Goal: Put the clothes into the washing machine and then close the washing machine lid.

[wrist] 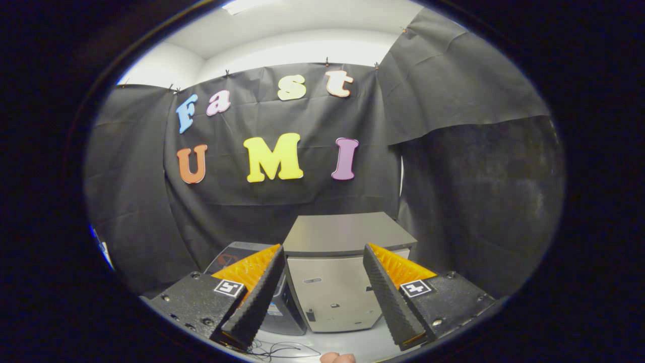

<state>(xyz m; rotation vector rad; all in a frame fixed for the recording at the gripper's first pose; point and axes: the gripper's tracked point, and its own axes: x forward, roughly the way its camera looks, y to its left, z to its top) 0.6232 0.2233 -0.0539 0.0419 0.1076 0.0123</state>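
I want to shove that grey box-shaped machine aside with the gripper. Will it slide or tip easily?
Probably neither. The grey machine is a squat box with a wide flat lid, sitting flush on the table, so tipping looks unlikely. It seems bulky against the open gripper, whose fingers frame it without touching, so it likely resists a light push.

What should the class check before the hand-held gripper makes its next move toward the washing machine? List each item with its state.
1. Hand-held gripper open, fingers apart and holding nothing: ok.
2. Washing machine in sight, beyond the fingers: ok.
3. Washing machine lid open to take clothes: not ok, it lies flat and closed.
4. Clothes located: cannot tell.
5. Loose cable on the floor below the fingers kept clear: cannot tell.
6. Dark unit left of the machine out of the way: ok.
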